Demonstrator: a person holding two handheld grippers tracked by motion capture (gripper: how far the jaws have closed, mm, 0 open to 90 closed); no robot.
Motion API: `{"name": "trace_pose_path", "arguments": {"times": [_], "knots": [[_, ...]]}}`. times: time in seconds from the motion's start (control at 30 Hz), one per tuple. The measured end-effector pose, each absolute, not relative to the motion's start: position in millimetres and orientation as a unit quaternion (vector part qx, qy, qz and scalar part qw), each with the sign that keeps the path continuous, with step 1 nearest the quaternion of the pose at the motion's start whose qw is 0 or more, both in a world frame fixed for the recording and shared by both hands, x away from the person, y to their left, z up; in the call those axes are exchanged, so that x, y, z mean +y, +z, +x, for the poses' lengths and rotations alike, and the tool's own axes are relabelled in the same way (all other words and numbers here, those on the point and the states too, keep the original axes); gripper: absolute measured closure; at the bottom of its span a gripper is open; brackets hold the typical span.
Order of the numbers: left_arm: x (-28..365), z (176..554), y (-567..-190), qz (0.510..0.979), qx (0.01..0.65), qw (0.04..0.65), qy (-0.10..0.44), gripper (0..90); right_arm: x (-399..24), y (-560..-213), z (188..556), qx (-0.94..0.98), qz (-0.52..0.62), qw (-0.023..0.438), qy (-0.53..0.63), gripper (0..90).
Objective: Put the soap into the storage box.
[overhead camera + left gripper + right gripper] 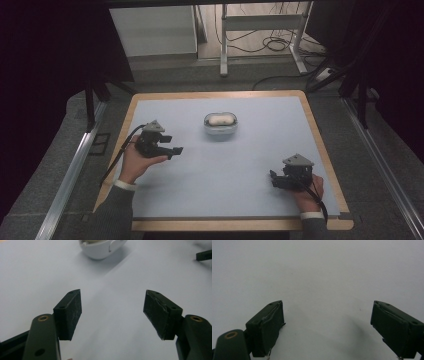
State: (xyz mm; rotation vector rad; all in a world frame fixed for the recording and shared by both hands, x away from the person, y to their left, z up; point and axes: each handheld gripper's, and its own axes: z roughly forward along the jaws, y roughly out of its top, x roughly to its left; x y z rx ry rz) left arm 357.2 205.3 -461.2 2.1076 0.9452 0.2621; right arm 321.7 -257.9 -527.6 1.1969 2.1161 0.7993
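Right now my left claw [172, 145] sits at the frame's left, jaws apart with nothing between them; the white bowl [220, 124] rests upper centre, well apart. My right claw [275, 178], lower right, also gapes empty.
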Motion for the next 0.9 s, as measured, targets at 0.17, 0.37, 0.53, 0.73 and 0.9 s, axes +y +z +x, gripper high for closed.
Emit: {"name": "trace_pose_path", "arguments": {"times": [0.17,0.37,0.53,0.73,0.9], "knots": [[226.4,330.9,-479.7,0.817,0.394,0.408,0.102,31.4,-256.6,-525.7,320.3,0.791,0.447,0.291,0.302,11.3],[234.2,309.1,-496.7,0.818,0.398,0.398,0.118,30.6,-255.8,-524.6,319.7,0.789,0.445,0.295,0.304,11.3],[243.8,307.2,-502.4,0.806,0.417,0.402,0.121,30.8,-256.5,-520.6,318.4,0.788,0.443,0.295,0.31,11.3],[247.6,307.8,-504.2,0.8,0.427,0.405,0.117,30.1,-259.8,-518.0,318.0,0.783,0.445,0.299,0.314,11.3],[246.0,309.6,-505.1,0.801,0.425,0.406,0.111,28.2,-261.9,-516.7,318.4,0.779,0.448,0.301,0.319,11.3]]}}
